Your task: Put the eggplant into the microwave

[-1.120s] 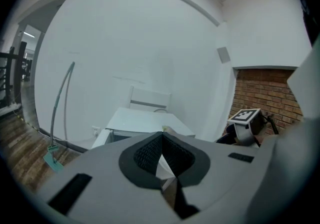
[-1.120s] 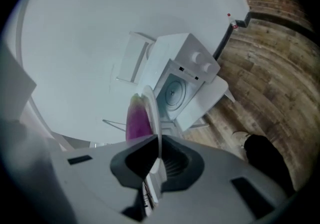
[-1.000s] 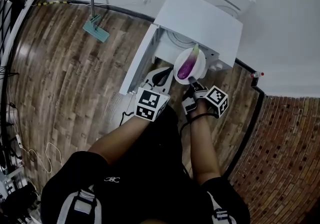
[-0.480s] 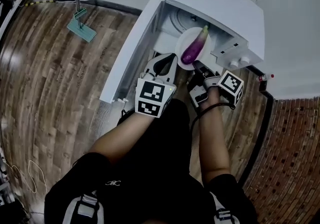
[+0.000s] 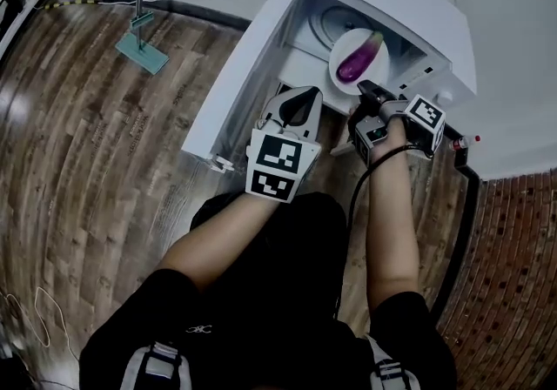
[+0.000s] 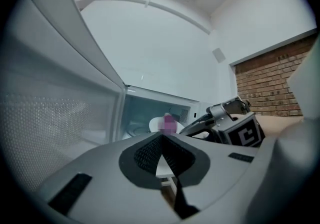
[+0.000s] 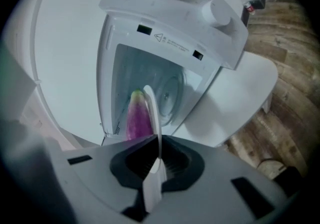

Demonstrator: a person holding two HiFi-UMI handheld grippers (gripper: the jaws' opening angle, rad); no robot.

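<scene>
Right gripper view shows the right gripper (image 7: 157,140) clamped on the near rim of a white plate (image 7: 152,108), its jaws nearly together with the thin edge between the pads. The purple eggplant (image 7: 136,118) lies loose along the plate, its green cap toward the oven. Just past it is the open cavity of the white microwave (image 7: 170,23), with the glass turntable (image 7: 170,95) on the floor inside. From the head view the plate sits at the mouth of the cavity; how far in it reaches cannot be told.

The plate is held by one edge only, so the sound way is probably to keep it level, since a dip of the far side could roll the eggplant off. It should go in through the middle of the opening, clear of the frame beside the knobs, and rest on the turntable before the jaws let go.

The left gripper (image 6: 162,143) has its jaws together on nothing. It hangs beside the open door (image 6: 55,113) and is best kept out of the plate's path.
</scene>
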